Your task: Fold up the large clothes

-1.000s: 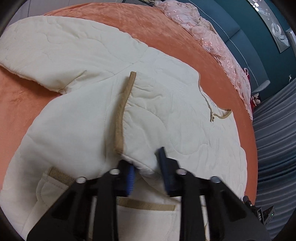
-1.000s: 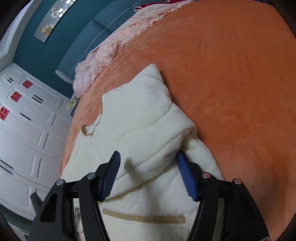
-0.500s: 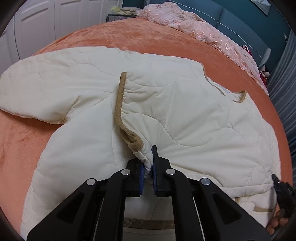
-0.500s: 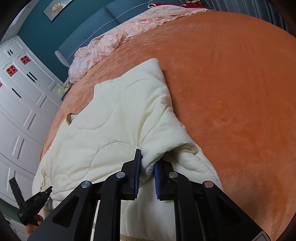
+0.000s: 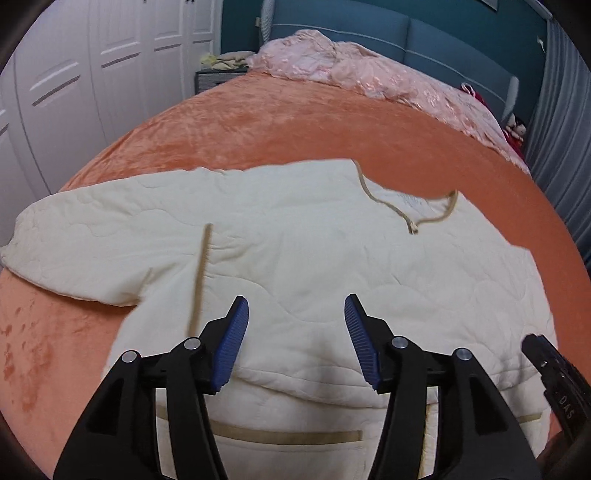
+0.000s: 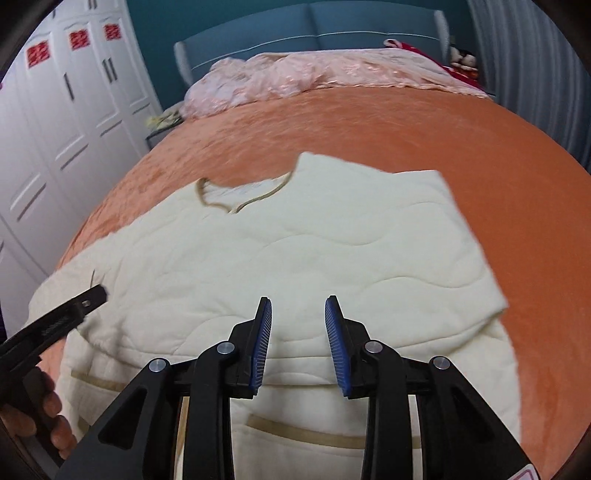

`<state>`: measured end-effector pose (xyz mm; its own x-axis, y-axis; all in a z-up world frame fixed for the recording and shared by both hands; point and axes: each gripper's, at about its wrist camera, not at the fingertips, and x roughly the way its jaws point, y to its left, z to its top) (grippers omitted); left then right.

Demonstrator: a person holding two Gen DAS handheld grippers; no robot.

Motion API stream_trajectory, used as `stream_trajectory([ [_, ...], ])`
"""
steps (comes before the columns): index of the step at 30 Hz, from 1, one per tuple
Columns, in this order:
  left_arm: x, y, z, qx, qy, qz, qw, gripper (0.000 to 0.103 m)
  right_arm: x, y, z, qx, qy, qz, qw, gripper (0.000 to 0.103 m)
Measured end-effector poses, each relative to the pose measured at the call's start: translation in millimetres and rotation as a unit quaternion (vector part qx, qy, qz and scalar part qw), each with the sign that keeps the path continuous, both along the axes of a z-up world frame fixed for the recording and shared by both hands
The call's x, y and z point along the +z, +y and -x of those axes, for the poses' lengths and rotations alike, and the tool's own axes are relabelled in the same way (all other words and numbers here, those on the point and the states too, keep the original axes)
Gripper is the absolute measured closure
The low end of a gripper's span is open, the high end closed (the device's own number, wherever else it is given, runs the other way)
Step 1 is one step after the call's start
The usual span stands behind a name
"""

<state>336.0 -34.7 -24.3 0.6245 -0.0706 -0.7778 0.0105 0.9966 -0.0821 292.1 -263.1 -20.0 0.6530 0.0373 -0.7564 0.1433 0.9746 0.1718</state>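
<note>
A cream quilted jacket (image 5: 295,266) with tan trim lies spread on the orange bed, also in the right wrist view (image 6: 295,251). One side panel is folded over the body; its lower edge lies just ahead of both grippers. One sleeve (image 5: 92,236) stretches out to the left. My left gripper (image 5: 295,332) is open and empty above the folded edge. My right gripper (image 6: 298,332) is open and empty above the same fold. The right gripper's tip shows in the left view (image 5: 554,373), and the left gripper's tip in the right view (image 6: 62,317).
The orange bedspread (image 5: 332,129) extends beyond the jacket. A pink blanket (image 5: 369,77) is heaped by the blue headboard (image 6: 295,26). White wardrobe doors (image 5: 74,92) stand to the left, grey curtains (image 5: 565,110) to the right.
Both grippers were shut on the jacket's folded panel edge half a second ago. Now both are open, lifted and pulled back, and the panel lies flat on the jacket.
</note>
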Motion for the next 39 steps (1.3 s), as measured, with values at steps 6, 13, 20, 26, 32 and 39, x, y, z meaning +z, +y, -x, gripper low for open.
stream_trajectory([
  [6,-43.8,-26.6,0.7,-0.016,0.015,-0.033,0.9992,0.049,-38.5,33.9,-6.7,0.022,0.027,0.044,0.998,0.072],
  [13,-57.3,-32.7,5.7,-0.015,-0.015,-0.049,0.9986,0.040,-50.6,38.1,2.5,0.018,0.010,0.060,0.998,0.072],
  [20,-60.9,-35.3,10.9,-0.012,-0.035,-0.060,0.9975,0.037,-54.0,40.7,5.0,0.015,-0.007,0.070,0.997,0.072],
  [26,-64.0,-37.8,12.6,-0.009,-0.045,-0.066,0.9967,0.034,-57.2,45.6,5.7,0.011,-0.013,0.085,0.996,0.072],
  [32,-44.4,-7.4,13.6,-0.016,-0.027,0.031,0.9990,0.028,-56.6,44.7,5.3,0.013,-0.007,0.075,0.997,0.072],
  [39,-2.1,189.2,35.6,0.162,-0.035,0.124,0.9782,0.008,-54.5,41.8,5.5,0.011,-0.006,0.070,0.998,0.072],
])
